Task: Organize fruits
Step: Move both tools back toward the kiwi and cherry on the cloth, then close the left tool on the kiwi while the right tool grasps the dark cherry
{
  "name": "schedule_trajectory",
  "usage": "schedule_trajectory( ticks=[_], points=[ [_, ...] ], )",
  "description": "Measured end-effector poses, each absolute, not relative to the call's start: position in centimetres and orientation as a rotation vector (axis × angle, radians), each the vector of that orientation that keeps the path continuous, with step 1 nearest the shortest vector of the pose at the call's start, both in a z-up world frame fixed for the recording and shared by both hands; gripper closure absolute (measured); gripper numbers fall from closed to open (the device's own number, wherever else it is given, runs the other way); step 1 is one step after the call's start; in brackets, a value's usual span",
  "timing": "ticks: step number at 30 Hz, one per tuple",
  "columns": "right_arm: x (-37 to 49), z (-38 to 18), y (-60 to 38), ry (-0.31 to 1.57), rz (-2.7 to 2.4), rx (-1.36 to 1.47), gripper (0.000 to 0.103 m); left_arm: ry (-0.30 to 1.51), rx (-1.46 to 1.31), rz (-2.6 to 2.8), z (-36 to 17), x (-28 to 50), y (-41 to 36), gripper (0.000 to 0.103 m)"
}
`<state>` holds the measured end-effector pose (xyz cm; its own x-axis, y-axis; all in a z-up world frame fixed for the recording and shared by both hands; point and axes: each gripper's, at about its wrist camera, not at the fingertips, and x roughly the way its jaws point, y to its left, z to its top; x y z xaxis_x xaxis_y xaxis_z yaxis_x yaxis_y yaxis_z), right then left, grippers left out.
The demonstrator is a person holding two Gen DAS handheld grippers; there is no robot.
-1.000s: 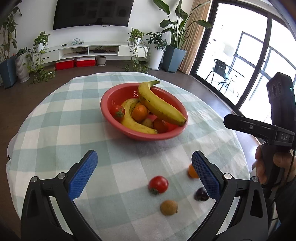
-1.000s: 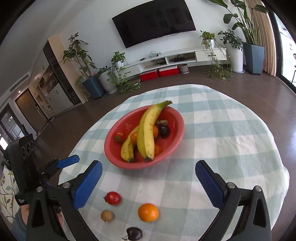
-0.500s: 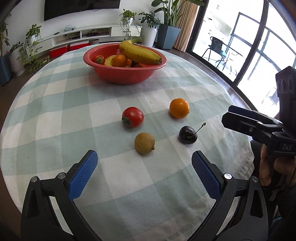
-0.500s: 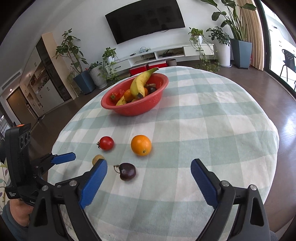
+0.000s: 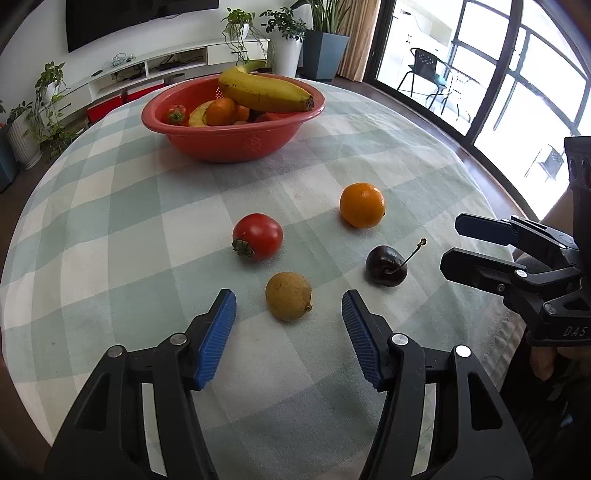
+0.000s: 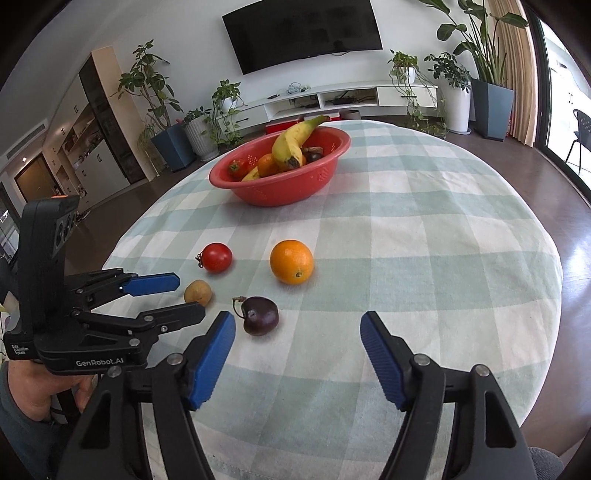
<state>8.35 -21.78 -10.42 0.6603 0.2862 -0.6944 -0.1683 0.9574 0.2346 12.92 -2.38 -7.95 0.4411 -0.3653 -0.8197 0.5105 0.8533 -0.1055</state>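
Observation:
Several loose fruits lie on the checked tablecloth (image 5: 110, 229): a small brown fruit (image 5: 289, 306), a red tomato (image 5: 258, 236), an orange (image 5: 362, 205) and a dark cherry (image 5: 386, 266). My left gripper (image 5: 288, 317) sits low with its jaws closing; the brown fruit lies just past its blue pads, untouched. My right gripper (image 6: 297, 332) is closing too, with nothing pressed; the cherry (image 6: 260, 315) lies just inside its left pad, the orange (image 6: 291, 261) farther off. A red bowl (image 5: 236, 142) at the far side holds bananas (image 5: 264, 92) and other fruit.
The round table's edge drops away close on the right in the left wrist view. A hand holds the right gripper (image 5: 517, 266) there. Behind stand a TV (image 6: 303, 31), a low white shelf (image 6: 332, 98), potted plants (image 6: 159, 107) and glass doors (image 5: 498, 74).
Both grippers came lower and nearer to the loose fruits, which now loom larger. Both pairs of jaws narrowed from wide open, the left more than the right.

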Motion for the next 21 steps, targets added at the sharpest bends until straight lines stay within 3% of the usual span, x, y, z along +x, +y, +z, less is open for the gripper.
schedule_trajectory(
  ticks=[2, 4, 5, 6, 21],
  points=[
    [8.36, -10.54, -21.76, 0.813, 0.259, 0.157, 0.031, 0.98, 0.17, -0.554, -8.28, 13.08, -2.58, 0.046],
    [8.46, -10.65, -21.7, 0.819, 0.265, 0.158, 0.034, 0.99, 0.175, -0.557, -8.63, 13.34, -2.74, 0.056],
    [8.46, -10.71, -21.65, 0.822, 0.268, 0.156, 0.034, 0.996, 0.176, -0.558, -8.81, 13.46, -2.8, 0.068],
    [8.43, -10.76, -21.61, 0.823, 0.271, 0.154, 0.035, 0.994, 0.179, -0.551, -8.86, 13.54, -2.84, 0.073],
    [8.41, -11.02, -21.09, 0.843, 0.279, 0.146, 0.036, 0.969, 0.208, -0.532, -9.07, 13.45, -3.01, 0.078]
  ],
)
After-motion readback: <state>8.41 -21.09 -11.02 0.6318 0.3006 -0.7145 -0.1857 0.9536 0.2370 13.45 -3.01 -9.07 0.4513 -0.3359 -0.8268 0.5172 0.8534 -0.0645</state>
